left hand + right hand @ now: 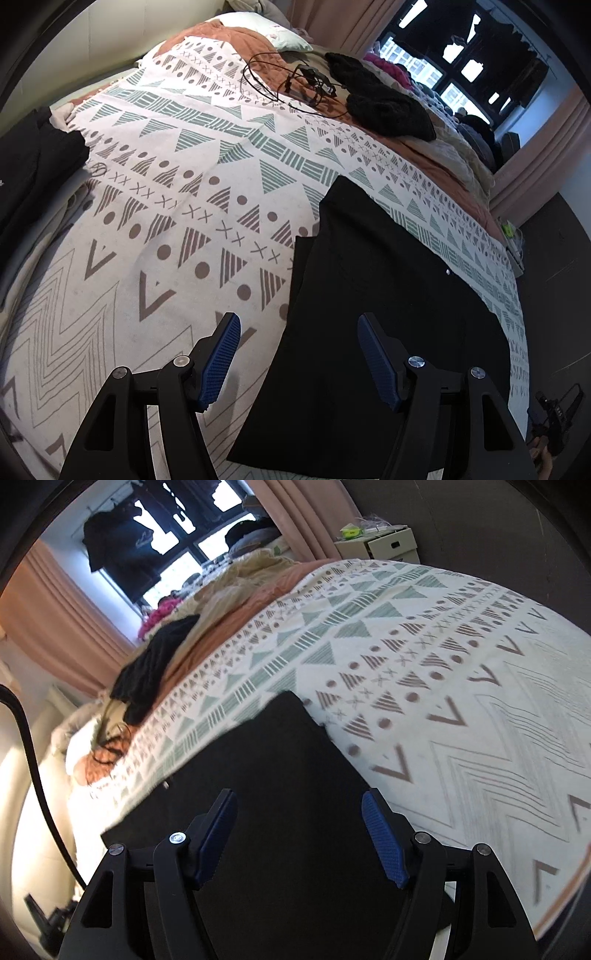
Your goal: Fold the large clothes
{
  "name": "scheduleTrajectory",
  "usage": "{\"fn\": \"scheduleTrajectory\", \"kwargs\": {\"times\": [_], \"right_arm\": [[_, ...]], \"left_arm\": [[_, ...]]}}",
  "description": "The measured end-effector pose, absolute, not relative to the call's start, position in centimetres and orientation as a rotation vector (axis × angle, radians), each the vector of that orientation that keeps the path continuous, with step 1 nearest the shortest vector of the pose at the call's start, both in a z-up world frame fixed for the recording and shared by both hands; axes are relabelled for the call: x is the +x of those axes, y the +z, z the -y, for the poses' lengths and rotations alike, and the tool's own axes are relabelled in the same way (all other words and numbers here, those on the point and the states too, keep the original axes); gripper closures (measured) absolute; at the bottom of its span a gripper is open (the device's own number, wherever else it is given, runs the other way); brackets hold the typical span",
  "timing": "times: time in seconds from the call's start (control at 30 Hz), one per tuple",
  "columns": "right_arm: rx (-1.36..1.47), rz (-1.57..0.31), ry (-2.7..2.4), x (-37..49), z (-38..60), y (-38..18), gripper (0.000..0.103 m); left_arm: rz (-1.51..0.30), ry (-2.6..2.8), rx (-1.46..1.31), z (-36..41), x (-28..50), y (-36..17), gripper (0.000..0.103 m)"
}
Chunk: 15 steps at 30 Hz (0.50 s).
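A black garment (373, 295) lies folded flat on the patterned white bedspread (184, 192), near the bed's edge. My left gripper (299, 328) is open above the garment's left edge, one blue pad over the bedspread, the other over the black cloth, holding nothing. In the right wrist view the same garment (280, 768) lies below my right gripper (299, 805), which is open and empty, both pads over the black cloth. The bedspread (461, 664) spreads to the right.
A black knit item (376, 96) and tangled cables (288, 81) lie at the far side of the bed. Another dark garment (33, 162) sits at the left. Heaped clothes (236, 579), curtains and a window are beyond. A box (388, 542) stands by the bed.
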State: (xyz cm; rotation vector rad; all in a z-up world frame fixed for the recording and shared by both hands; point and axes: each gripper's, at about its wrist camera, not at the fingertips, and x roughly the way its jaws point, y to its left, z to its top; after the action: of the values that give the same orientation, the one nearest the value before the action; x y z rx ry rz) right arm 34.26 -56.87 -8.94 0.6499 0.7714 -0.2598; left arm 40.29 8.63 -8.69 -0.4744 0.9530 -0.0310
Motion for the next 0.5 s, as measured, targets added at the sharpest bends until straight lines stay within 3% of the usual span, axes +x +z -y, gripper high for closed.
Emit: {"fn": "scheduleTrajectory", "kwargs": {"times": [0.37, 0.5], "right_arm": [[0.619, -0.862, -0.271, 28.4, 59.2, -11.1, 0.033], [0.622, -0.906, -0.261, 28.1, 59.6, -12.9, 0.033]], "left_arm": [[-1.021, -0.04, -0.418, -7.7, 36.9, -12.3, 0.036], [-1.052, -0.054, -0.422, -7.5, 36.6, -13.7, 0.055]]}}
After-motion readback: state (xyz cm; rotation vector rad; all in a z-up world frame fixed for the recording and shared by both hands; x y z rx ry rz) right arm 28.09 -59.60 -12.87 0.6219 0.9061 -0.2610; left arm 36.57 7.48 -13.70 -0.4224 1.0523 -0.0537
